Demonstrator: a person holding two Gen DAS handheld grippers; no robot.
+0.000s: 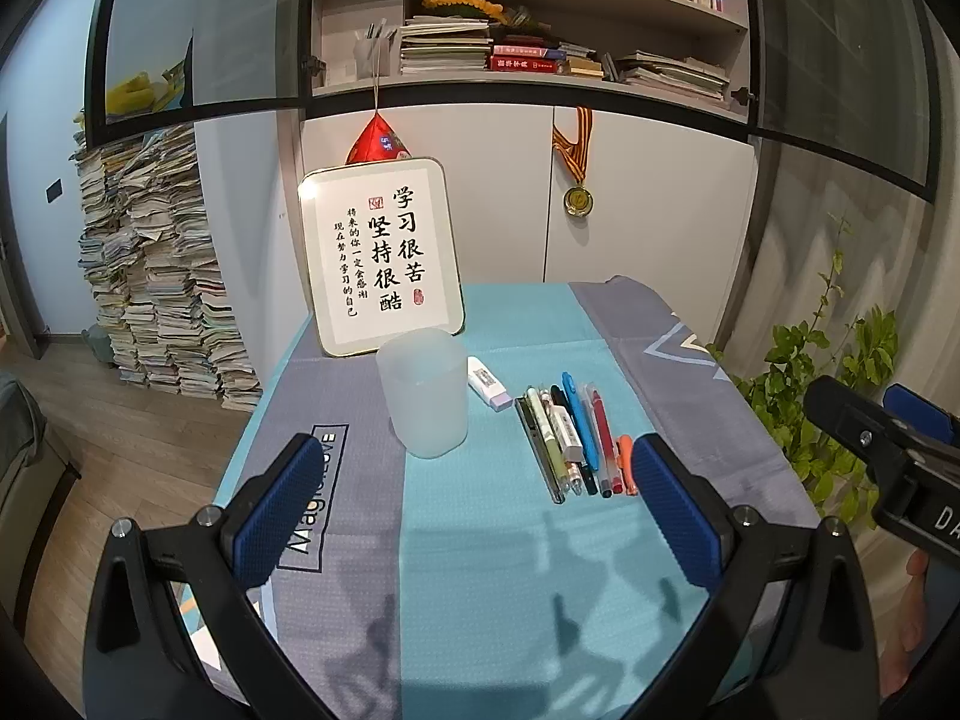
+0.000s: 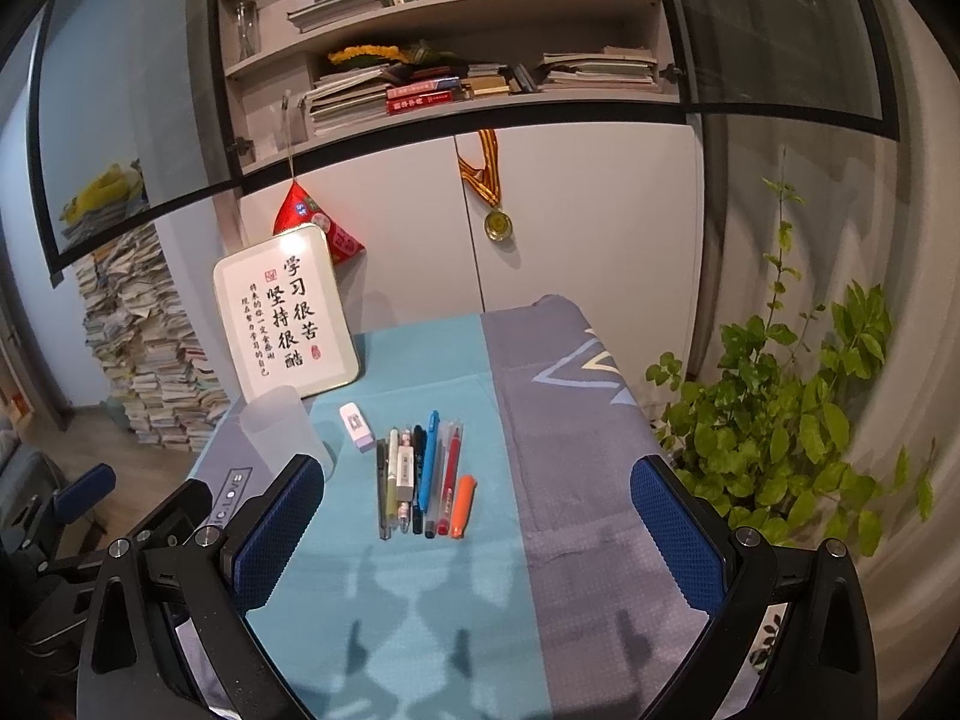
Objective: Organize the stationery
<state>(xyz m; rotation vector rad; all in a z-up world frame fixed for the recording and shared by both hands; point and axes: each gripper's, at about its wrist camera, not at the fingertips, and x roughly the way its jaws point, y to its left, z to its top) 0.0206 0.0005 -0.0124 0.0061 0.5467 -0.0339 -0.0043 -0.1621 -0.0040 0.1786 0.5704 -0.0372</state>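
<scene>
Both wrist views above shared table (image 1: pixel 492 540), forward-facing.

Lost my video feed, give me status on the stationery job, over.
Left gripper open, empty. Right gripper open, empty. Pens lie in a row on the cloth, eraser beside them, cup upright, nothing visible inside. Nothing in the way.

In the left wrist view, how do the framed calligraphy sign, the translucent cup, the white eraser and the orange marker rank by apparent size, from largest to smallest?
1. framed calligraphy sign
2. translucent cup
3. white eraser and orange marker: these look similar, and the marker is partly hidden by the left gripper finger, so I do not rank them.
</scene>
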